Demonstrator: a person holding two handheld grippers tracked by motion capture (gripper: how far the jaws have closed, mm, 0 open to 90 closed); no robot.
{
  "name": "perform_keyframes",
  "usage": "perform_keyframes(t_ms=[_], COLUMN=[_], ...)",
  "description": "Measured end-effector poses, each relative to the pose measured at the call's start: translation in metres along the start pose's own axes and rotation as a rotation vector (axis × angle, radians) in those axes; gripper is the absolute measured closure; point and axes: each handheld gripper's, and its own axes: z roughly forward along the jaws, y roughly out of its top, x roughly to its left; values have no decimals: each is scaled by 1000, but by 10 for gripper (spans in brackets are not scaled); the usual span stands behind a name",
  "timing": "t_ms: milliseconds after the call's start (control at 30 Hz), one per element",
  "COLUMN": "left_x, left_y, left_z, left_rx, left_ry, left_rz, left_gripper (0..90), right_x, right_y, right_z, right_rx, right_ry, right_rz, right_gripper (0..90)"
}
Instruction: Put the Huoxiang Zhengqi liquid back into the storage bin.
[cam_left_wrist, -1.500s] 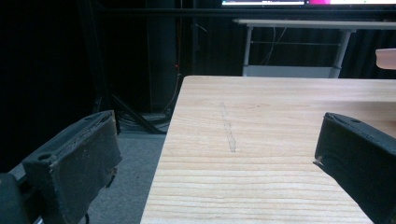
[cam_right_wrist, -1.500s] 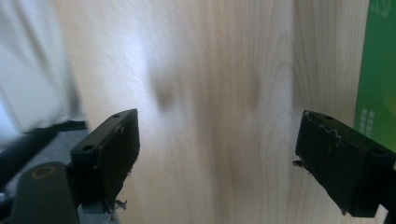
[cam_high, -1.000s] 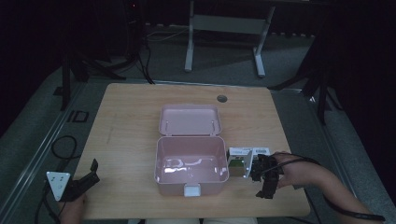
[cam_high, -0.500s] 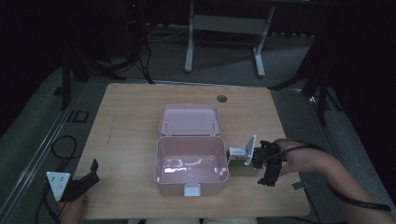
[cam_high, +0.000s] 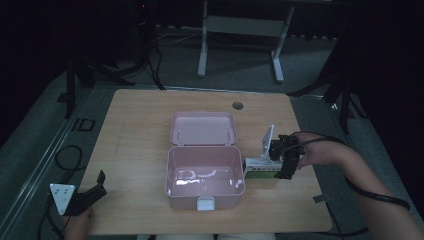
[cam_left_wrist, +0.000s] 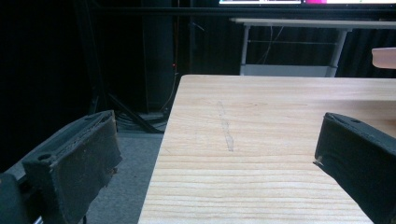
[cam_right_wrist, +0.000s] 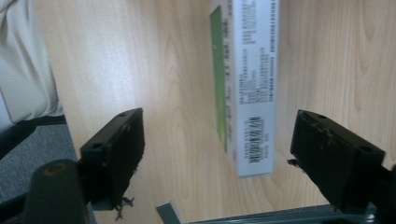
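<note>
Since a second earlier your right hand-held gripper rose over the flat green-and-white cardboard carton, jaws wide, just closing a little, gripping nothing. It lay near the bench's right edge, beside the empty open pink plastic box. Probably light and crushable; grip its long sides. Your left hand-held gripper stood wide.

Light: you work in a dim room, dark beyond the table | Glare: soft sheen inside the pink box, pale patch on the wood in the right gripper view | Focus: your near jaws look soft | High view: grainy, dull.
</note>
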Motion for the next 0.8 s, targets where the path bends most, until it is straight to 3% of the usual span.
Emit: perform_keyframes(t_ms=[133,367,800], left_x=[0,0,0], left_y=[0,0,0], left_z=[0,0,0], left_rx=[-1,0,0], left_ry=[-1,-5,-7], left_rz=[2,0,2], left_gripper=[4,4,4], right_x=[-11,-27,-33], right_y=[2,7,17], right_z=[5,21,44], right_rx=[2,19,36], right_ry=[-27,4,47], right_rz=[0,-2,-12], right_gripper=[242,355,457])
